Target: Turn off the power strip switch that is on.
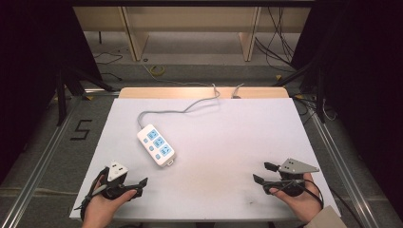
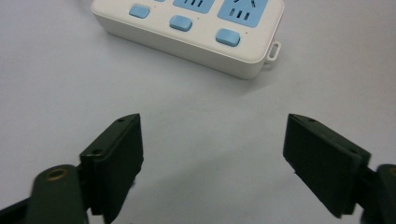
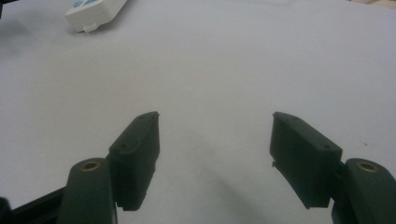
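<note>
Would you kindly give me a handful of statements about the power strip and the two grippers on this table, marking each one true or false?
1. The power strip lies nearer the left gripper than the right gripper. True.
2. The left gripper is shut on the power strip. False: its fingers stand wide apart over bare table, short of the strip.
3. The strip's sockets and buttons are blue. True.
4. A plug is pushed into one socket. False: the sockets in view are empty.
5. The strip's grey cable runs toward the far edge of the table. True.
6. The right gripper is shut. False: its fingers are spread open, holding nothing.
</note>
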Demonstrator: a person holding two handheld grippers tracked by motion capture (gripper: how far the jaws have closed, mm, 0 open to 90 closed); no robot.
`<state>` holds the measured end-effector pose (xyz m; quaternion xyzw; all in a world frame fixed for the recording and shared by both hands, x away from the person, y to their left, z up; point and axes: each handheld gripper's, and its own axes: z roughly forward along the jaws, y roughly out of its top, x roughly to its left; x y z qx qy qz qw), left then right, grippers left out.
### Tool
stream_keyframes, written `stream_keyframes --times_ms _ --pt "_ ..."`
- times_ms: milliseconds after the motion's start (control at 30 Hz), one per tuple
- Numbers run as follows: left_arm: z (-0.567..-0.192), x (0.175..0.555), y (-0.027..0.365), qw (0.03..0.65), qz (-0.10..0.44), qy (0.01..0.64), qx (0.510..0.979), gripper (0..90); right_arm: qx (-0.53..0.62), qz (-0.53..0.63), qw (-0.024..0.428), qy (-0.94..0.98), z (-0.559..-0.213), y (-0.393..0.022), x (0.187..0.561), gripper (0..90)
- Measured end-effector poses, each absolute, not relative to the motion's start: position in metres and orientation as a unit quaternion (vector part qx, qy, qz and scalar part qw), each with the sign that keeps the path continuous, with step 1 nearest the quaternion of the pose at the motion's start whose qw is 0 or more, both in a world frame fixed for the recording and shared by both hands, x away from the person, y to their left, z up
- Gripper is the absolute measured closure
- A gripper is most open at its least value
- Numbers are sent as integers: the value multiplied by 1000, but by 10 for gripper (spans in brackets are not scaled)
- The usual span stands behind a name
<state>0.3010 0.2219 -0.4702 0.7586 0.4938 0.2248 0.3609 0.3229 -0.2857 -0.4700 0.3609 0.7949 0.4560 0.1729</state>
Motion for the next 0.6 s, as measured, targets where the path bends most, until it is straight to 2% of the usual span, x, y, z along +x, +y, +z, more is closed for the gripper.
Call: stream_keyframes --times_ms 33,67,100,133,167,200,233,267,300,333,600 --pt "-470 301 222 360 226 494 759 279 361 457 173 794 -470 -286 323 342" --pt "-469 301 222 359 229 496 757 279 361 457 173 794 -470 -286 323 342" --pt "-468 301 222 356 231 497 756 329 361 456 172 795 -470 -286 323 342" --pt "-467 301 222 350 236 498 757 496 359 455 173 796 -470 -285 323 343" --pt "-466 301 223 343 241 498 759 496 359 455 173 796 -470 -285 323 343" --pt "-465 301 223 339 242 497 761 577 359 455 172 797 -470 -284 322 343" --pt "-463 301 224 335 240 496 765 765 358 456 171 797 -469 -283 322 344" --pt "-462 301 225 327 236 497 768 839 358 456 172 796 -469 -282 322 344" --pt "-461 301 225 319 235 498 771 839 358 456 172 796 -469 -282 322 344" --pt "-460 301 225 311 234 495 777 894 357 455 170 798 -470 -282 322 345" --pt "-454 312 221 287 231 502 782 897 356 454 170 799 -471 -281 322 345"
